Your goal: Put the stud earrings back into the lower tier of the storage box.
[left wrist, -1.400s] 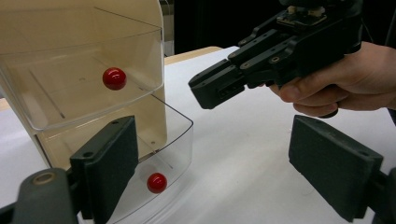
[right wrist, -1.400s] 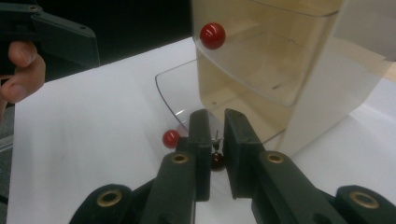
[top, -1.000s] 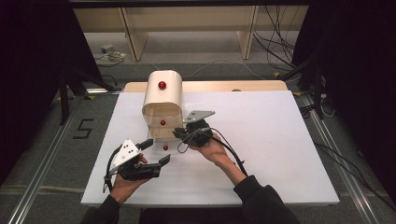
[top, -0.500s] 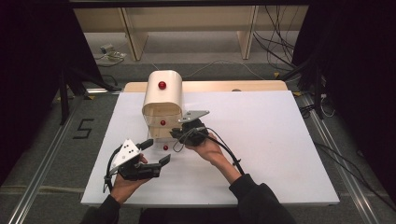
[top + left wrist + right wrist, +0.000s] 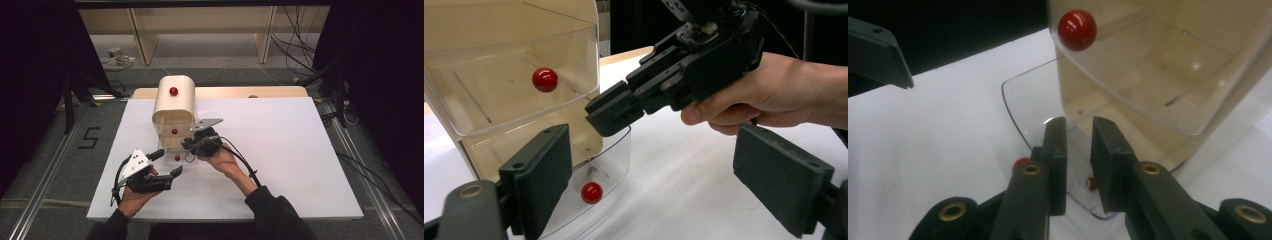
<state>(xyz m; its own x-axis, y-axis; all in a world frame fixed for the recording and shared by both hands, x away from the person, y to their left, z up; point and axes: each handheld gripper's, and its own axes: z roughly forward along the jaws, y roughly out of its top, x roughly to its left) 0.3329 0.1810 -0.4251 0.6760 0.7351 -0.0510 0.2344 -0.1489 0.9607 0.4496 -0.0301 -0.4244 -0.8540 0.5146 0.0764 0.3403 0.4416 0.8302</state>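
The cabinet (image 5: pixel 173 112) is standing near the back of the white bench (image 5: pixel 300 150), its bottom drawer (image 5: pixel 611 160) pulled partway out with its red knob (image 5: pixel 591 192) facing the person. The right tool (image 5: pixel 192 145) is hovering at that drawer's rim, its jaws having just been opening, a narrow gap between them and nothing gripped. The left tool (image 5: pixel 167 162) is waiting released, just in front of the drawer.

The high view looks down on my table (image 5: pixel 300 150) from above; both gripper views sit close, sharing the clear drawer (image 5: pixel 616 150) from opposite sides
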